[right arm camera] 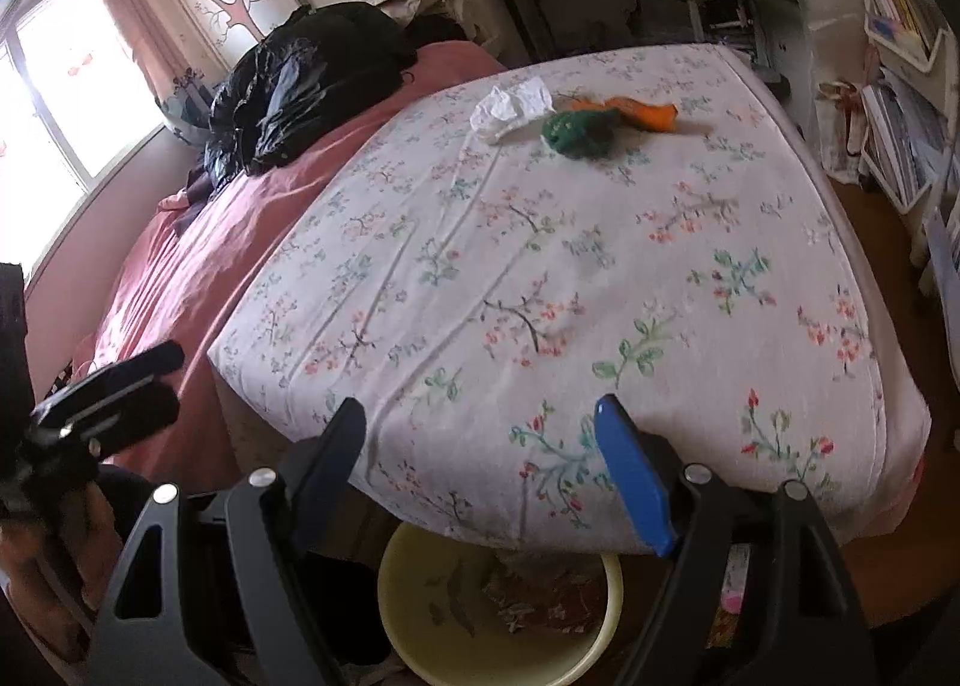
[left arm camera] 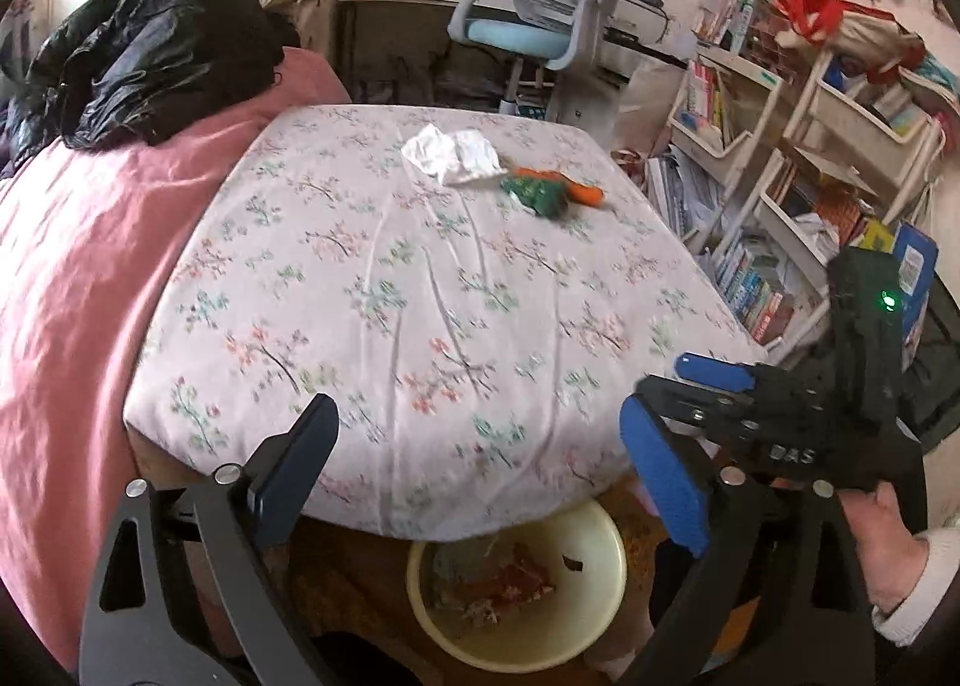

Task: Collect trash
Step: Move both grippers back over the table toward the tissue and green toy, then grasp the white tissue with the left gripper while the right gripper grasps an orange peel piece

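Note:
Crumpled white paper [left arm camera: 450,152] [right arm camera: 510,104], a green wrapper [left arm camera: 534,191] [right arm camera: 579,131] and an orange wrapper [left arm camera: 582,193] [right arm camera: 642,113] lie together at the far end of the floral bed sheet [left arm camera: 420,296]. Below the bed's near edge stands a pale yellow bin [left arm camera: 528,650] [right arm camera: 420,626] with scraps inside. My left gripper [left arm camera: 480,476] hangs open over the bin and the bed edge, with nothing between its fingers. My right gripper [right arm camera: 486,476] is open and empty too, just to the right of the left one, far from the trash.
A black plastic bag [left arm camera: 150,50] rests on a pink blanket [left arm camera: 72,266] at the left. A blue desk chair [left arm camera: 522,26] and desk stand beyond the bed. White shelves packed with books [left arm camera: 780,176] line the right side. A person's hand [left arm camera: 888,554] holds the right gripper.

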`<move>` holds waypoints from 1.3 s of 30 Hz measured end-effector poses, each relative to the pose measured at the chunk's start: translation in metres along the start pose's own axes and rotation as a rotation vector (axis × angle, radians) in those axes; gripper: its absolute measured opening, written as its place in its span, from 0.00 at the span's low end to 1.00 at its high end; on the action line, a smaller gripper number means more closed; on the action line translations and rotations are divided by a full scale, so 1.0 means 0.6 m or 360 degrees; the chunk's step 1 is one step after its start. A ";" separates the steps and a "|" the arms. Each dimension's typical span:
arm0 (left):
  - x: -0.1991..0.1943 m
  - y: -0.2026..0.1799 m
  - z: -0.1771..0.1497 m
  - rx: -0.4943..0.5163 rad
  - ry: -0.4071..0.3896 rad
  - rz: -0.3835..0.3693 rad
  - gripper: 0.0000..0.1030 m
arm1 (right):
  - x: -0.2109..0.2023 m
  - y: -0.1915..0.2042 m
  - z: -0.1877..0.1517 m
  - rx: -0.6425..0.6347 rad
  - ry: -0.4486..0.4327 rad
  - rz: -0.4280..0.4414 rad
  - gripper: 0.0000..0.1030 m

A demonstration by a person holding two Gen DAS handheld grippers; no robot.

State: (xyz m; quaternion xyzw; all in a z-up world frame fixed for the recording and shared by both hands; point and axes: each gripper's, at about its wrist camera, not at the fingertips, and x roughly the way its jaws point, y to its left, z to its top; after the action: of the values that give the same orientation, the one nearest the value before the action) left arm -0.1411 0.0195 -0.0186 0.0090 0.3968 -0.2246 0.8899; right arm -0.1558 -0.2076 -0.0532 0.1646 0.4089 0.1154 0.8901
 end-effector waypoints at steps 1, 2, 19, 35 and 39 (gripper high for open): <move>0.005 0.007 0.011 -0.0001 0.0007 0.0004 0.89 | -0.002 0.002 0.006 -0.0011 -0.0013 -0.0001 0.73; 0.009 0.013 0.022 -0.0005 0.0010 0.0009 0.89 | -0.006 0.005 0.018 -0.0031 -0.0036 -0.0005 0.73; 0.215 0.071 0.208 -0.0112 0.0053 -0.0062 0.89 | 0.077 -0.069 0.225 -0.0300 -0.0005 -0.0287 0.62; 0.448 0.054 0.333 -0.0252 0.0090 -0.0162 0.89 | 0.169 -0.155 0.280 -0.0157 0.0133 -0.0303 0.45; 0.490 0.037 0.346 -0.0191 0.0134 -0.0064 0.89 | 0.176 -0.157 0.284 -0.0215 0.0146 -0.0348 0.35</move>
State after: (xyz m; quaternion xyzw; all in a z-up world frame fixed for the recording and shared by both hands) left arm 0.1853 -0.1160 -0.0888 -0.0429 0.4467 -0.2177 0.8667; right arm 0.0487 -0.2924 -0.0584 0.0534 0.4559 0.0524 0.8869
